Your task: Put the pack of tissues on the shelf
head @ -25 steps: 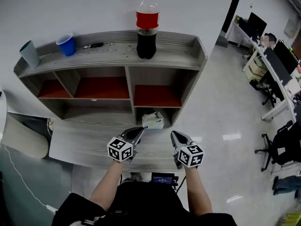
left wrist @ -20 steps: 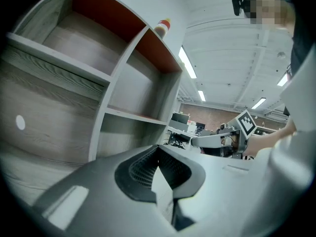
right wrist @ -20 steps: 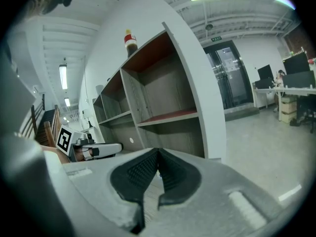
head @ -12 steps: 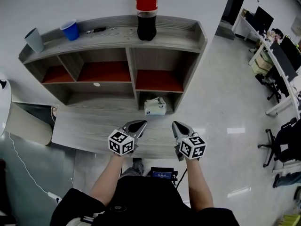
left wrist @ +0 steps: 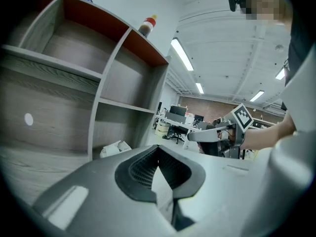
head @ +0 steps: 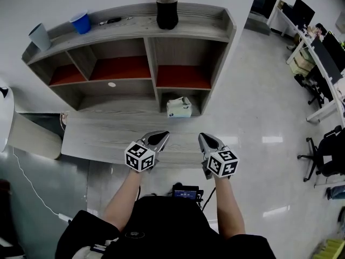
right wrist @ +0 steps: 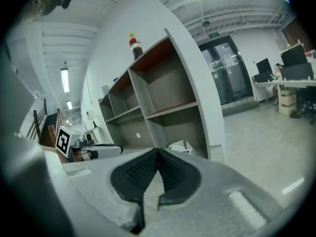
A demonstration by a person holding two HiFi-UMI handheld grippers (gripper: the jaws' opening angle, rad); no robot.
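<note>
The pack of tissues (head: pixel 179 107) is a white, crumpled pack that lies in the lower right cubby of the grey wooden shelf unit (head: pixel 151 63). It also shows low in the left gripper view, tissues (left wrist: pixel 114 148), and in the right gripper view, tissues (right wrist: pixel 181 147). My left gripper (head: pixel 161 136) is shut and empty, over the front part of the desk ledge (head: pixel 102 139), well short of the pack. My right gripper (head: pixel 204 138) hangs beside it, also shut with nothing between its jaws. Both point towards the shelf.
On the shelf top stand a cola bottle (head: pixel 166 7), a blue cup (head: pixel 82 22), a grey cup (head: pixel 40 36) and a pen (head: pixel 110 20). The upper cubbies have red backs. Office desks and chairs (head: pixel 318 63) fill the right side. A white bin-like thing (head: pixel 27 136) stands at the left.
Both grippers have drawn back from the shelf towards the ledge's front edge, still shut. The pack stays in its cubby, and the gap between it and the left gripper has grown.
</note>
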